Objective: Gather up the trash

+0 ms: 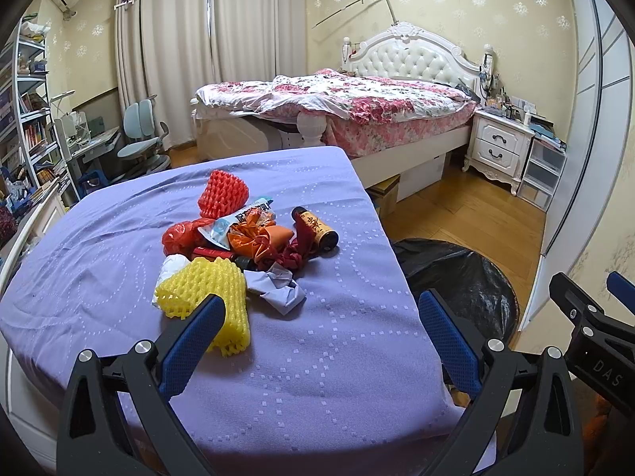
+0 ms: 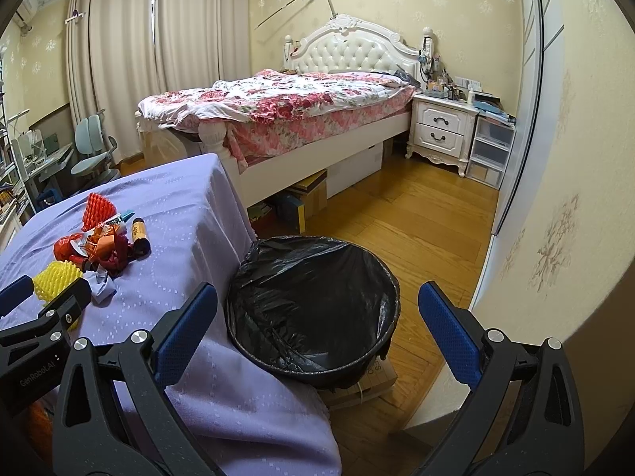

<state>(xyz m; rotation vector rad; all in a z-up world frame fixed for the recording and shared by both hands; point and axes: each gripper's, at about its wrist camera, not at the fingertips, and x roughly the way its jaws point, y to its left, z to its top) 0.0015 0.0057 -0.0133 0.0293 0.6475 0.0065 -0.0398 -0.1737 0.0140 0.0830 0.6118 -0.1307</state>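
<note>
A pile of trash lies on the purple-covered table (image 1: pixel 337 357): a yellow foam net (image 1: pixel 202 293), a red foam net (image 1: pixel 222 192), a red plastic bag (image 1: pixel 180 238), orange wrappers (image 1: pixel 258 238), a dark cylinder with a gold label (image 1: pixel 315 228) and a crumpled grey paper (image 1: pixel 278 287). My left gripper (image 1: pixel 321 305) is open and empty, just short of the pile, its left finger beside the yellow net. My right gripper (image 2: pixel 317 297) is open and empty above the black-lined bin (image 2: pixel 313 305). The pile also shows in the right wrist view (image 2: pixel 99 246).
The bin (image 1: pixel 456 277) stands on a box on the wooden floor (image 2: pixel 416 230) at the table's right edge. A bed (image 1: pixel 337 103) with a floral quilt stands behind. A nightstand (image 2: pixel 440 127) and a wardrobe wall are at the right. A desk chair (image 1: pixel 143 139) and shelves are at the left.
</note>
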